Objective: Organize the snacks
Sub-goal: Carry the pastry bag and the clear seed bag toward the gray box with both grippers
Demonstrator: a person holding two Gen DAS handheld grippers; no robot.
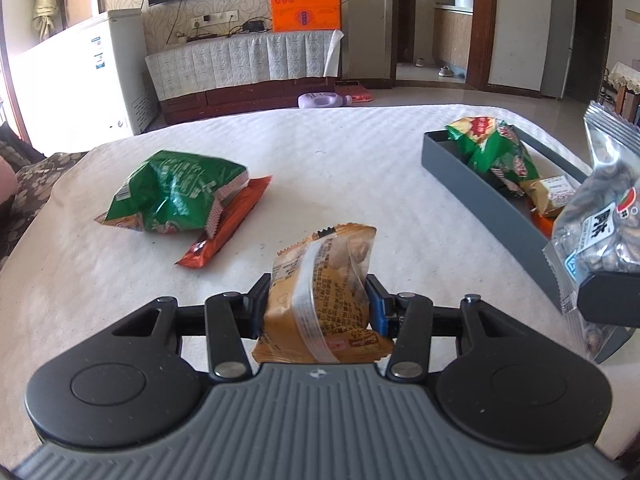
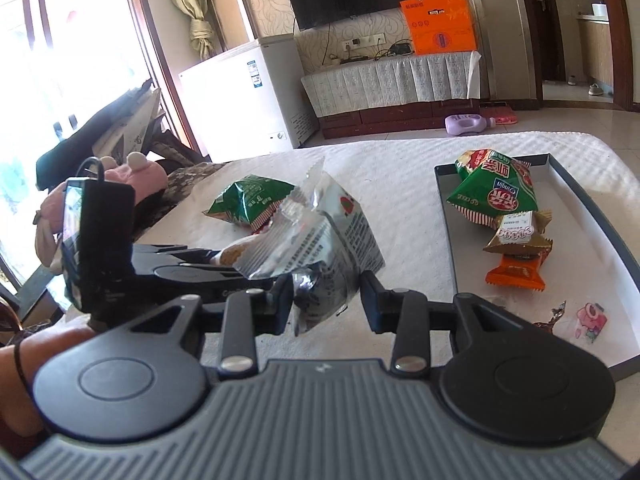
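Note:
My left gripper [image 1: 318, 292] is shut on a tan biscuit packet [image 1: 320, 280] and holds it above the white tablecloth [image 1: 340, 168]. My right gripper [image 2: 326, 292] is shut on a silver-and-clear nut packet [image 2: 320, 232], lifted off the table. In the left wrist view that packet [image 1: 600, 232] hangs at the right, over the near end of the grey tray [image 1: 480, 188]. The tray [image 2: 444, 216] holds a green bag [image 2: 496, 192], a tan packet [image 2: 516, 236], an orange packet [image 2: 516, 272] and small sweets [image 2: 590, 318]. Loose on the cloth lie another green bag [image 1: 176, 192] and an orange-red packet [image 1: 228, 224].
A white chest freezer [image 1: 80, 80] and a covered TV cabinet [image 1: 240, 60] stand beyond the table's far edge. A purple bottle [image 1: 324, 100] lies on the floor. A sofa with a pink plush toy [image 2: 132, 176] is at the left. A forearm [image 2: 40, 360] shows at the lower left.

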